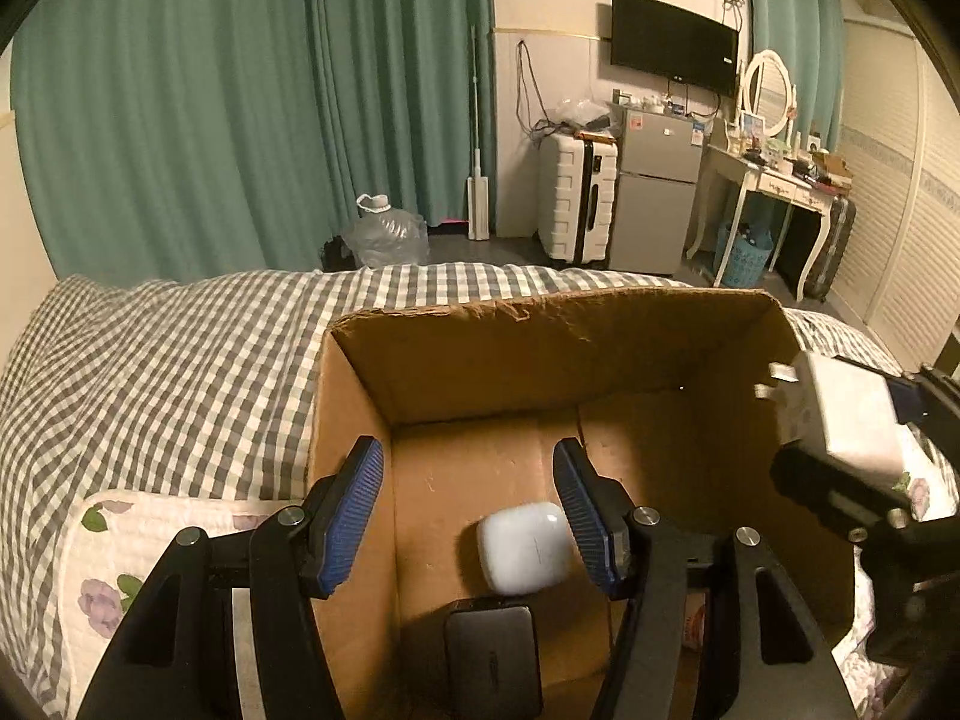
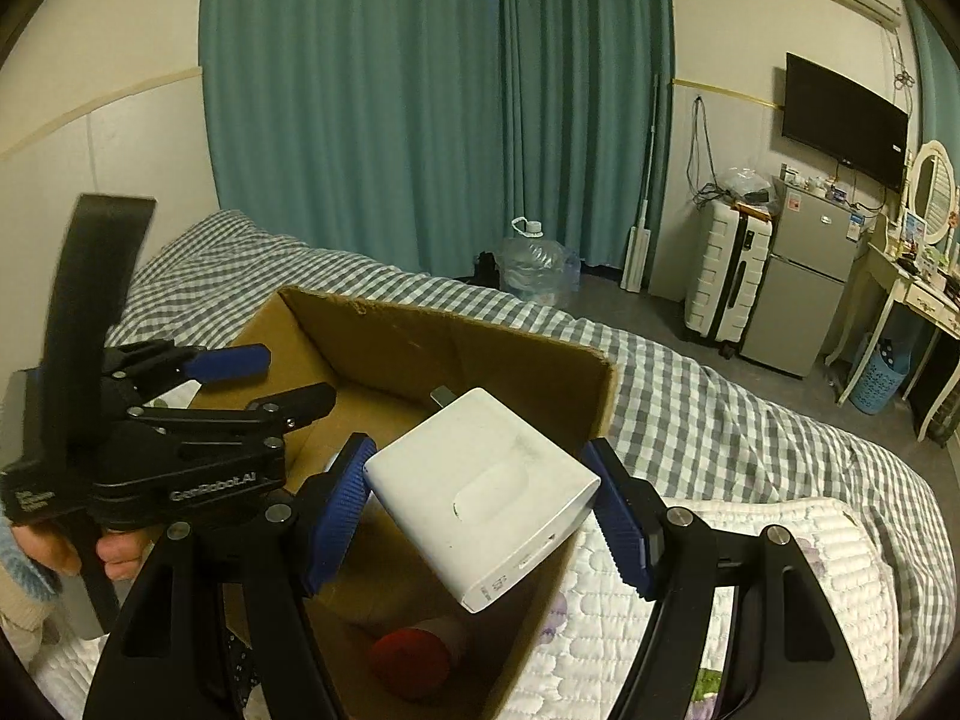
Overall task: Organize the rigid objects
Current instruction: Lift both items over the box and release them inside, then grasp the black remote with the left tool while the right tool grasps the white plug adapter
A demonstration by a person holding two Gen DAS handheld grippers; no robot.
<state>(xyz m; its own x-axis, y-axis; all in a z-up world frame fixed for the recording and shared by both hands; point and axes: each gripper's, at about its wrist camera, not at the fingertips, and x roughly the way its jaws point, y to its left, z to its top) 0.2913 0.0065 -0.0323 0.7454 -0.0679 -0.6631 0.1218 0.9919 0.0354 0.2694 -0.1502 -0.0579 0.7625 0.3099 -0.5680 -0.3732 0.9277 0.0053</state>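
An open cardboard box [image 1: 540,312] [image 2: 450,330] stands on the bed. On its floor lie a white earbud case [image 1: 522,546], a black flat device [image 1: 489,630] and a red-capped item [image 2: 411,654]. My left gripper [image 1: 468,450] [image 2: 297,378] hangs open over the box. The case lies below it, close to the right pad, and neither pad presses on it. My right gripper [image 2: 477,447] [image 1: 852,426] is shut on a white plug-in charger [image 2: 480,498] [image 1: 852,414]. It holds the charger above the box's right side, prongs pointing away. A hand [image 2: 120,558] grips the left tool.
The box rests on a grey checked bedspread [image 1: 180,348] beside a floral quilted pad [image 2: 750,570]. Beyond the bed are a water jug [image 1: 387,234], a white suitcase [image 1: 576,198], a small fridge [image 1: 654,192], a dressing table [image 1: 774,180] and green curtains.
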